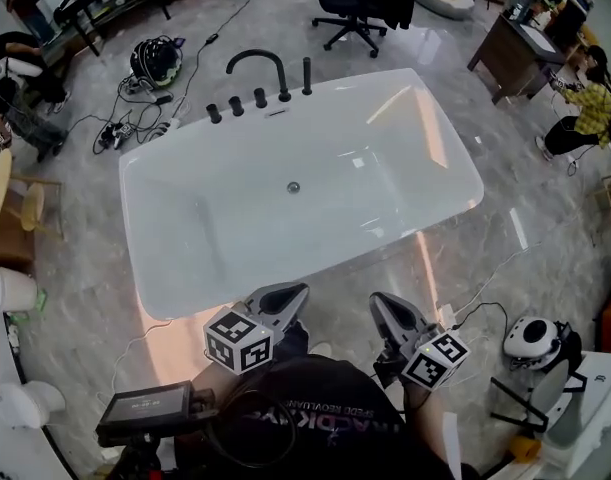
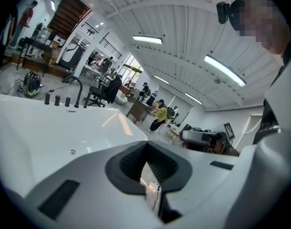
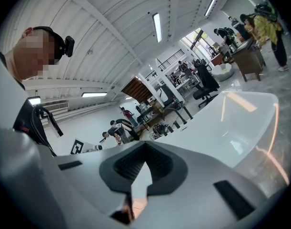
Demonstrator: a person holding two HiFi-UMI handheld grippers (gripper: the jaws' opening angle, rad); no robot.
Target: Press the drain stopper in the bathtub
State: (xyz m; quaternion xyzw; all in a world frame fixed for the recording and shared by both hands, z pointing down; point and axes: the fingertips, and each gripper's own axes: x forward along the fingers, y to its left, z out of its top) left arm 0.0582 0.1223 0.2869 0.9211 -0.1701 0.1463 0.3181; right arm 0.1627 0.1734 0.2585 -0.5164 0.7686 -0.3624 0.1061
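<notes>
The white bathtub fills the middle of the head view. Its small round metal drain stopper sits on the tub floor near the centre. A black arched faucet and several black knobs stand on the far rim. Both grippers are held close to the person's body, just outside the tub's near rim and well short of the stopper. My left gripper is shut and holds nothing; my right gripper is likewise shut and empty. In the left gripper view the stopper shows beyond the shut left gripper. The right gripper points over the tub's end.
Cables and a headset lie on the marble floor behind the tub. A black office chair and a wooden desk stand at the back right, near a person in yellow. Another headset lies at the near right.
</notes>
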